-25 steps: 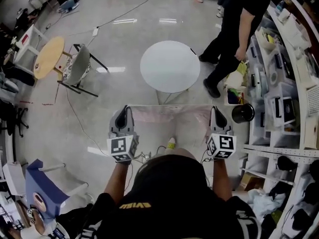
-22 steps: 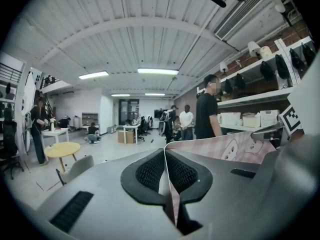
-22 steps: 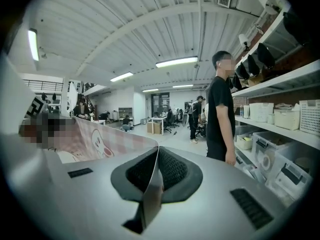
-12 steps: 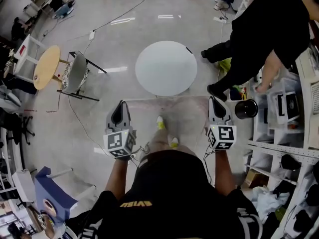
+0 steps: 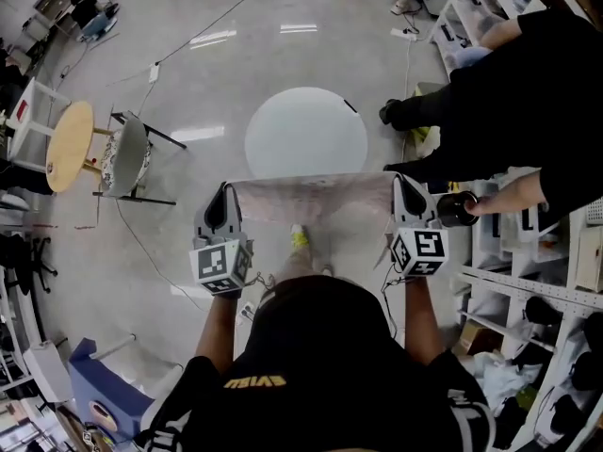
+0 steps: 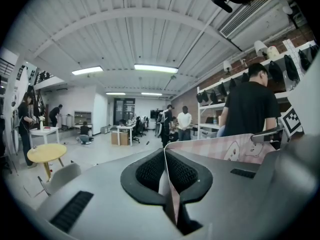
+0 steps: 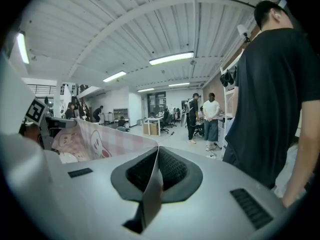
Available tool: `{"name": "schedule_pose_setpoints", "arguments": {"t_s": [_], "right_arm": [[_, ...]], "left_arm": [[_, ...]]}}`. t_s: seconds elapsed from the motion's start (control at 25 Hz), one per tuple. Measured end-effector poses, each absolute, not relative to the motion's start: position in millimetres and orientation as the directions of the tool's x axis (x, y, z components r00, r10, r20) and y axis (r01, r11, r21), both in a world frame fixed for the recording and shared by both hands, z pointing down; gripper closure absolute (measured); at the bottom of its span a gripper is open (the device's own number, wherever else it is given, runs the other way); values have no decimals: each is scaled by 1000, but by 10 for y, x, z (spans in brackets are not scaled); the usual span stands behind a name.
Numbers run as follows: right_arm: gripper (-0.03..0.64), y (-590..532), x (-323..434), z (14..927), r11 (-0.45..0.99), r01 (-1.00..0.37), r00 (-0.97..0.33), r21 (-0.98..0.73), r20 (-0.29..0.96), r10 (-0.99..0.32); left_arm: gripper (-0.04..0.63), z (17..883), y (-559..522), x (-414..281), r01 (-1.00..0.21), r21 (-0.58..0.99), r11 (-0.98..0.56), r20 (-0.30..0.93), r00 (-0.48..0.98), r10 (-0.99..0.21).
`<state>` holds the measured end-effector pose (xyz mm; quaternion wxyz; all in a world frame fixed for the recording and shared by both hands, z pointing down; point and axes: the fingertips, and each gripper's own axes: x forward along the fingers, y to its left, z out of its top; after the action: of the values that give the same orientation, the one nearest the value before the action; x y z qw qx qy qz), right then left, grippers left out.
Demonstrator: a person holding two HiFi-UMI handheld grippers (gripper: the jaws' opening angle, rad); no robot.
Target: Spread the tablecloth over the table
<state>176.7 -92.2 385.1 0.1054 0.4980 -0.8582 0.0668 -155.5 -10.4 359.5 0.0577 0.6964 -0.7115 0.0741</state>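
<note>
- Gripping one top corner of the tablecloth (image 5: 316, 196), the left hand-held gripper (image 5: 224, 194) has its jaws pressed together on the fabric. A fold of cloth runs up between the black pads (image 6: 150, 171).
- Right hand-held gripper (image 5: 403, 188): same, jaws clamped on the opp. corner, cloth edge pinched between the pads.
- Cloth: pink check w/ cartoon print, stretched taut btw the two grippers. Top edge is roughly level and the rest hangs down in front of the person.
- Bench (image 5: 306, 130): round, white, bare top. Cloth is held on the person's side of it, close to its near rim. No part of the cloth lies on the top, as far as the head view shows.
- Right of the bench: a bystander in black (image 5: 509, 92) leaning in by the shelving (image 5: 528, 290). Left of the bench, well apart: a chair (image 5: 127, 158).
- Progress, my read: pick-up & unfolding look done, since the cloth is open and held at both corners. Left to do: carry it over the bench, lower it to cover the top, let go, prob. even out the overhang. The spreading itself hasn't started yet.
</note>
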Motion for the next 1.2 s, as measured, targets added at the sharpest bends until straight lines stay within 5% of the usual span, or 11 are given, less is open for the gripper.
{"name": "schedule_pose_setpoints", "arguments": {"t_s": [0.68,1.2], "right_arm": [[612,-2379,774,3681,375,-897,-298,234,307,-904],[607,-3557,567,3922,384,-891,-285,243,361,-888]], "left_arm": [[577,3655,-1733,-2580,-996,21,-87,148,89,-985],[577,3716,-2780,-2725,-995,-4,-96,137,95,-986]]}}
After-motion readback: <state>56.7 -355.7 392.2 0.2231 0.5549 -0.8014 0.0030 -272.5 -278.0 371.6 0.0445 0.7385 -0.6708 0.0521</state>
